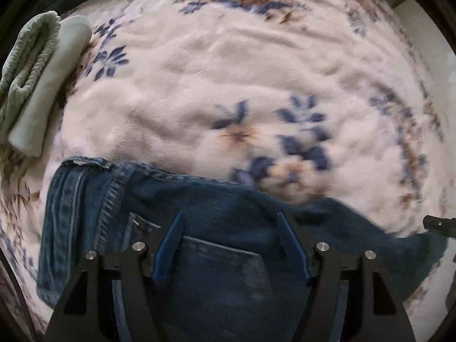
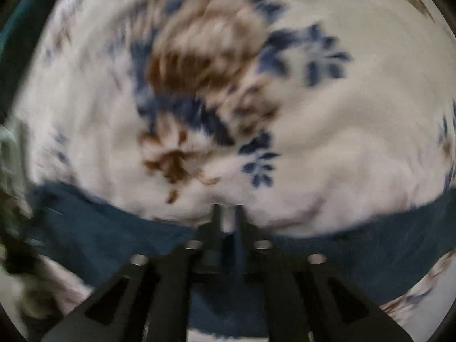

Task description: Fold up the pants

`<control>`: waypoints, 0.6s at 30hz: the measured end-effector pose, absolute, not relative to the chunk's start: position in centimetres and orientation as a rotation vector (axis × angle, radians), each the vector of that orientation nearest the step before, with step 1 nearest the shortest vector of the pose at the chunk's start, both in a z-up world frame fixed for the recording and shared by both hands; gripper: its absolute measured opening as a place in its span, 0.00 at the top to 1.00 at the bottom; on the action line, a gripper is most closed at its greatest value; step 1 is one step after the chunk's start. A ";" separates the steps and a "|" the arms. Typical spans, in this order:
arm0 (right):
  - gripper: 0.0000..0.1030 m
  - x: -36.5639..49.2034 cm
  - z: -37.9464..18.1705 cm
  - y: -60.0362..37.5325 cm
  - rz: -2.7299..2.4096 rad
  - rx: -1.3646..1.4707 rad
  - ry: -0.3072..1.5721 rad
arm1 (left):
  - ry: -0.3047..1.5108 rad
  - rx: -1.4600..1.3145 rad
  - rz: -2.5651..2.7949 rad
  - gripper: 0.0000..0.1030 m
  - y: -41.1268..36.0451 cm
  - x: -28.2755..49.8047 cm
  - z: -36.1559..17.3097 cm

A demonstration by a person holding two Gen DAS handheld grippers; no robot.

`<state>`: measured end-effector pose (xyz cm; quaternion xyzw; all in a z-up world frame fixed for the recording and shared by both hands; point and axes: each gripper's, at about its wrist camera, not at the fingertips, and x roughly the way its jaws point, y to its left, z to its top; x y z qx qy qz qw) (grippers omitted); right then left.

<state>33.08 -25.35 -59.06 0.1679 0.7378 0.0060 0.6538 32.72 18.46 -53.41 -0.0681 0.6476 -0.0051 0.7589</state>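
Note:
Dark blue jeans [image 1: 85,213] lie bunched on a white flowered blanket [image 1: 228,71], with a hem and seam at the left and a back pocket showing. My left gripper [image 1: 229,213] points down over them, its blue-padded fingers [image 1: 171,242] spread wide with the denim beneath and nothing pinched. In the blurred right wrist view the jeans [image 2: 99,236] run as a band across the bottom. My right gripper [image 2: 228,208] hangs over their far edge, jaws a narrow gap apart with only blanket [image 2: 342,142] showing between the tips. A black part of the right gripper [image 1: 439,225] shows at the right edge.
A folded pale green garment [image 1: 42,85] with a ribbed waistband lies at the upper left of the blanket; a greenish blur [image 2: 11,148] at the left edge of the right wrist view may be the same one. The blanket stretches beyond the jeans.

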 end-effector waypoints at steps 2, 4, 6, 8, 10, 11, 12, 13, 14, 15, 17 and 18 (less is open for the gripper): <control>0.37 31.6 -56.1 -28.9 -0.013 0.485 1.578 | 1.387 -0.172 -0.037 0.37 16.8 31.6 -51.8; 0.34 29.3 -54.0 -32.9 -0.077 0.571 1.495 | 1.349 -0.151 -0.067 0.37 13.6 29.7 -50.1; 0.34 26.0 -52.6 -38.0 -0.193 0.656 1.427 | 1.325 -0.130 -0.115 0.37 10.0 27.7 -48.9; 0.34 21.5 -51.7 -43.4 -0.322 0.741 1.350 | 1.307 -0.108 -0.146 0.37 6.4 25.8 -48.2; 0.34 17.2 -51.4 -48.1 -0.442 0.801 1.290 | 1.306 -0.081 -0.173 0.37 2.9 24.6 -48.1; 0.33 14.8 -51.5 -51.1 -0.498 0.838 1.260 | 1.310 -0.069 -0.179 0.37 1.3 24.1 -48.3; 0.33 12.8 -52.0 -53.8 -0.545 0.874 1.240 | 1.322 -0.056 -0.189 0.37 -0.6 23.4 -48.9; 0.33 11.0 -52.6 -56.2 -0.591 0.912 1.222 | 1.342 -0.046 -0.197 0.37 -2.1 23.1 -49.3; 0.33 9.6 -53.4 -58.4 -0.620 0.944 1.211 | 1.360 -0.044 -0.201 0.37 -3.3 22.9 -49.8; 0.33 8.4 -54.0 -60.3 -0.640 0.980 1.197 | 1.373 -0.043 -0.202 0.37 -4.5 22.7 -50.2; 0.34 6.5 -55.9 -63.8 -0.640 1.077 1.134 | 1.384 -0.029 -0.191 0.37 -6.7 22.3 -50.6; 0.35 6.0 -56.6 -65.5 -0.633 1.117 1.109 | 1.389 -0.022 -0.184 0.37 -7.8 22.3 -50.9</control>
